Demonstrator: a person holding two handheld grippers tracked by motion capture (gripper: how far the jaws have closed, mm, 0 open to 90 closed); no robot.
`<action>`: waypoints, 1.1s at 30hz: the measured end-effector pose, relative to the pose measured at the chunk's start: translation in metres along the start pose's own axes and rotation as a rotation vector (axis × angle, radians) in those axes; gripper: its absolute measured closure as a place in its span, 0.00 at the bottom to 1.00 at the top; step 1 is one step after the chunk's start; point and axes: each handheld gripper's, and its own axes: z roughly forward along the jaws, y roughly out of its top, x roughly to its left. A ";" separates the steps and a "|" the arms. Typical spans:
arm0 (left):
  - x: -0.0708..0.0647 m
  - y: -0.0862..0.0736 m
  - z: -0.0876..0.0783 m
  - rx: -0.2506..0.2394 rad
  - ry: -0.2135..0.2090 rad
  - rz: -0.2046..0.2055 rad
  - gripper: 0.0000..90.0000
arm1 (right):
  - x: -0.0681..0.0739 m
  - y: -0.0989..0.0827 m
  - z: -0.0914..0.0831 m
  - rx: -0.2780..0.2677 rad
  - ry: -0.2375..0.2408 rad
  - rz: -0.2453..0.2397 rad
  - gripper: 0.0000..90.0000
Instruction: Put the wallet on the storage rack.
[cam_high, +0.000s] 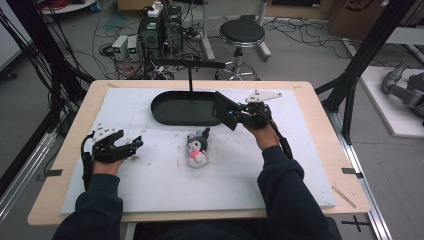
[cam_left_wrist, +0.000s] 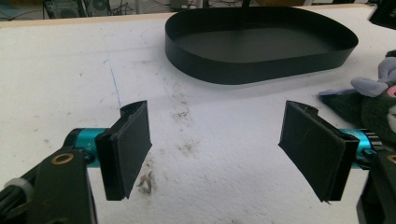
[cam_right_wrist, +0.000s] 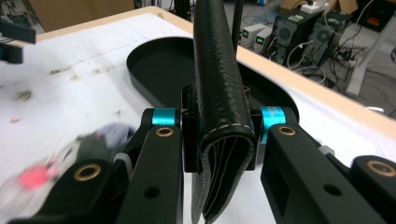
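A black leather wallet (cam_high: 224, 109) is held above the table, just right of the black oval tray (cam_high: 165, 114), with my right gripper (cam_high: 232, 116) shut on it. In the right gripper view the folded wallet (cam_right_wrist: 219, 79) stands upright, clamped between the jaws of the right gripper (cam_right_wrist: 219, 128), and the tray (cam_right_wrist: 159, 65) lies behind it. A small plush toy (cam_high: 196, 148), black, white and pink, lies on the mat in the middle. My left gripper (cam_high: 134, 145) rests at the left, open with nothing between its jaws (cam_left_wrist: 219, 149). Ahead of it are the tray (cam_left_wrist: 261, 70) and the plush toy (cam_left_wrist: 373, 102).
A white foam mat (cam_high: 150, 185), smudged near the left gripper, covers the wooden table (cam_high: 320, 125). A thin black post (cam_high: 190, 77) rises from behind the tray. Past the far edge stand a stool (cam_high: 242, 34), computer cases (cam_high: 160, 30) and cables.
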 end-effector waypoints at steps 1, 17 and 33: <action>0.000 0.000 0.000 -0.002 0.000 0.003 0.27 | 0.001 0.004 0.006 0.001 -0.002 -0.002 0.86; 0.001 0.001 -0.002 -0.029 -0.017 0.011 0.27 | 0.014 0.034 0.082 0.023 -0.031 -0.051 0.86; 0.002 0.000 -0.003 -0.032 -0.025 0.010 0.27 | 0.014 0.018 0.141 0.051 -0.058 0.132 0.85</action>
